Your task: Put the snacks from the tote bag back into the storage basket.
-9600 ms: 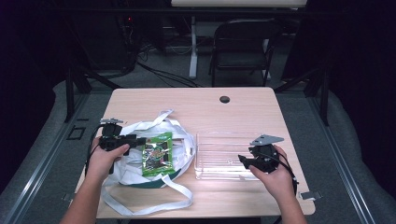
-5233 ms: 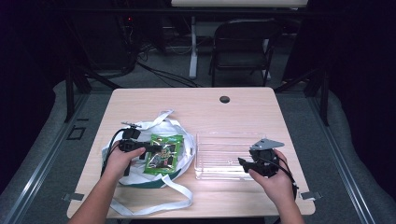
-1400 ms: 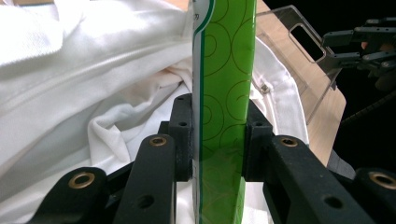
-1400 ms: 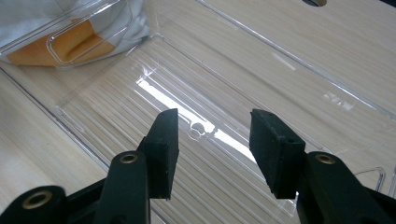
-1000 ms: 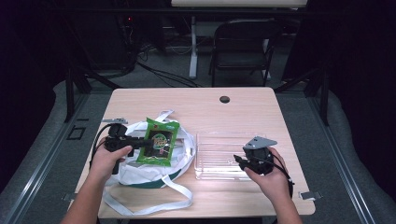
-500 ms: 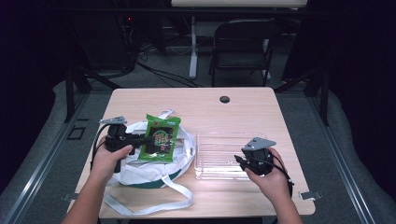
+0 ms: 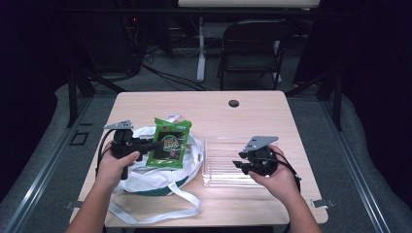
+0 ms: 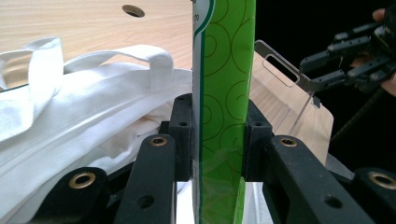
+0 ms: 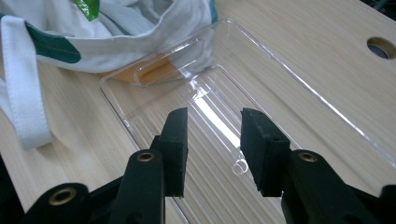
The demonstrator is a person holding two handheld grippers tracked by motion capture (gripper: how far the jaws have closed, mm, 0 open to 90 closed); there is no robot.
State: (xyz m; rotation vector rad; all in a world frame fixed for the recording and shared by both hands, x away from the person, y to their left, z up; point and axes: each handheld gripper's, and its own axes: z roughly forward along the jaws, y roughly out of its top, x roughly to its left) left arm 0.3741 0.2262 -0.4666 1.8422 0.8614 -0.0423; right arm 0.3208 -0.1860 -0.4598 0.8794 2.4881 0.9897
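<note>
The left hand-held gripper [image 7: 154, 144] is clamped on the edge of a green snack packet [image 7: 170, 142], holding it upright above the white cloth bag [image 7: 160, 170] on the counter [image 7: 204, 107]. The right hand-held gripper [image 7: 238, 161] has just been closing; its jaws stand partly apart with nothing between them, above the clear plastic tray [image 7: 221, 165] beside the bag.

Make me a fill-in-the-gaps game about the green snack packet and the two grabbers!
1. The left gripper is shut on the ___ packet.
2. Under the packet lies a ___ cloth bag.
3. The right gripper has ___ between its jaws.
4. It hangs over a see-through ___.

Missing words: green; white; nothing; tray
</note>
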